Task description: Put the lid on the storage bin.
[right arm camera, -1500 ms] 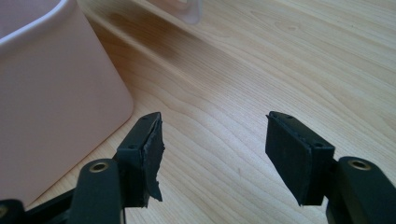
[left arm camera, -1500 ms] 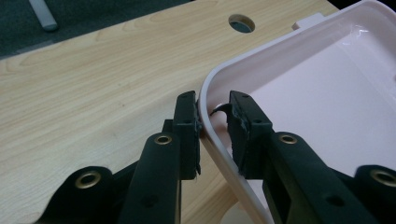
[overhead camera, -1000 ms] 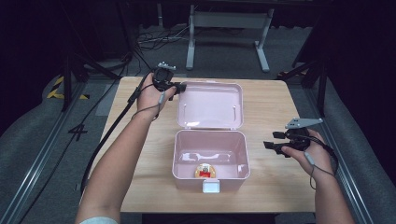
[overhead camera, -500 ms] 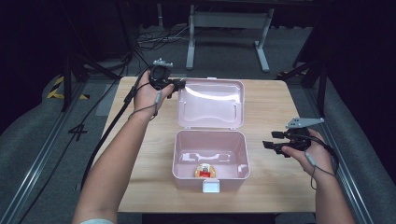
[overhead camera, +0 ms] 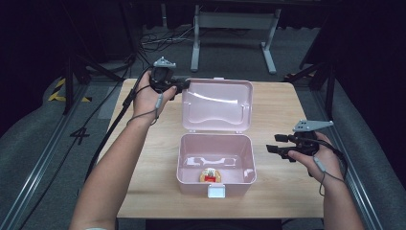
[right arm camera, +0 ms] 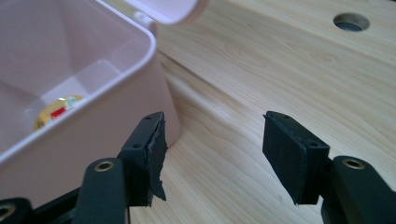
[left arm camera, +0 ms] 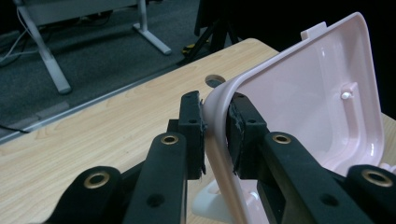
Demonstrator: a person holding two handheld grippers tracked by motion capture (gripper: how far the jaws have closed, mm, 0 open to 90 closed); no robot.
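Observation:
A pink plastic box (overhead camera: 184, 160) stands open in the middle of the wooden table. Its hinged lid (overhead camera: 218, 103) leans back and is raised off the tabletop. My left gripper (overhead camera: 186, 85) is shut on the lid's far left corner rim (left arm camera: 215, 126), one pad on each side of it. Inside the box lies a small round yellow and red item (overhead camera: 209, 175), also seen through the box mouth (right arm camera: 56, 111). My right gripper (overhead camera: 272, 144) hovers just right of the box wall (right arm camera: 93, 135), open, with nothing between its jaws.
A white latch (overhead camera: 215, 192) sits on the box's front. The table (overhead camera: 282, 103) has a round cable hole (right arm camera: 350, 21). Beyond the far edge stand a metal frame (overhead camera: 234, 21) and floor cables. Bare wood lies left and right of the box.
My left hand has risen and shifted toward the far edge, tilting the lid further up. The right gripper has stayed in place.

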